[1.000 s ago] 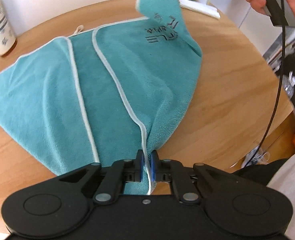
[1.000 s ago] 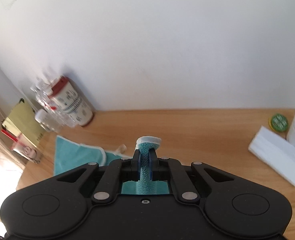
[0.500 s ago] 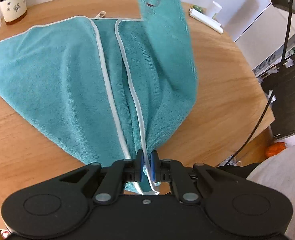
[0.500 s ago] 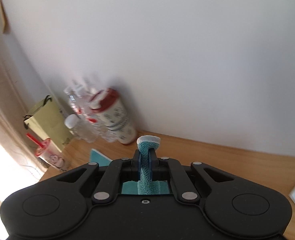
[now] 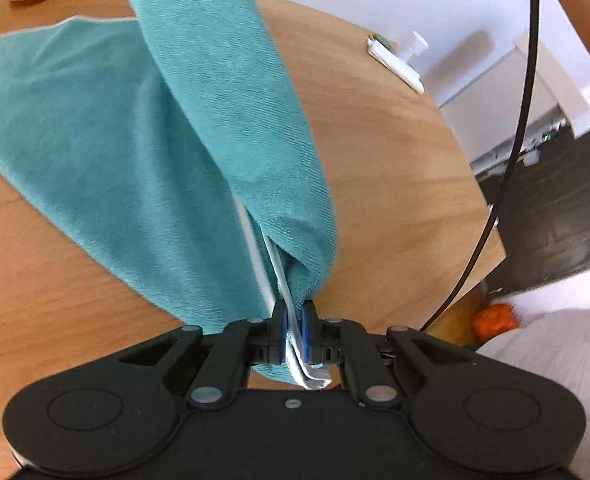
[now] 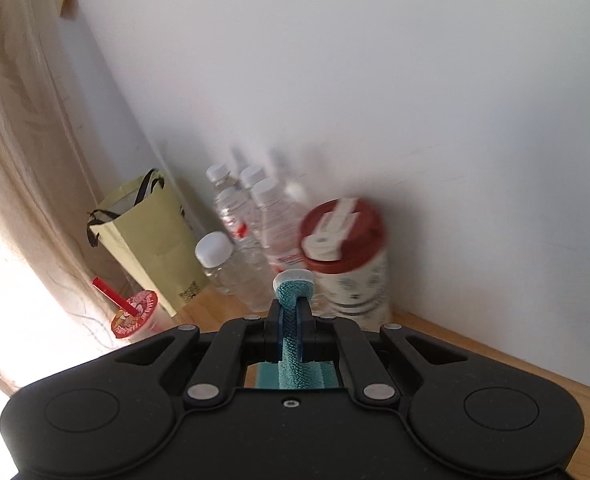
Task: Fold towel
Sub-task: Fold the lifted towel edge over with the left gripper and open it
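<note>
Towel [image 5: 107,128] fills the left wrist view: teal cloth with a pale hem, part of it spread on the round wooden table [image 5: 395,168], part rising in a thick fold out of the top of the frame. The left gripper [image 5: 293,322] has its blue pads pressed together on a hemmed corner, which hangs in a loose tail behind them. Only this view shows the table's far edge, where a white folded cloth [image 5: 397,66] and a small white container [image 5: 414,43] sit, a black cable [image 5: 523,120] crossing the right side, and a bare forearm [image 5: 575,4] at the upper right. The right wrist view looks instead at a white wall; its right gripper [image 6: 293,312] is closed tight on another bit of teal towel, the hem bulging just past the tips. Behind it stand a patterned tumbler [image 6: 351,264] with a red lid, several capped clear water bottles [image 6: 251,232] whose fill level cannot be told, a yellow-green paper bag [image 6: 147,236] with black handles and a sealed cup [image 6: 135,314] with a red straw. This gripper is angled upward, well above the tabletop.
</note>
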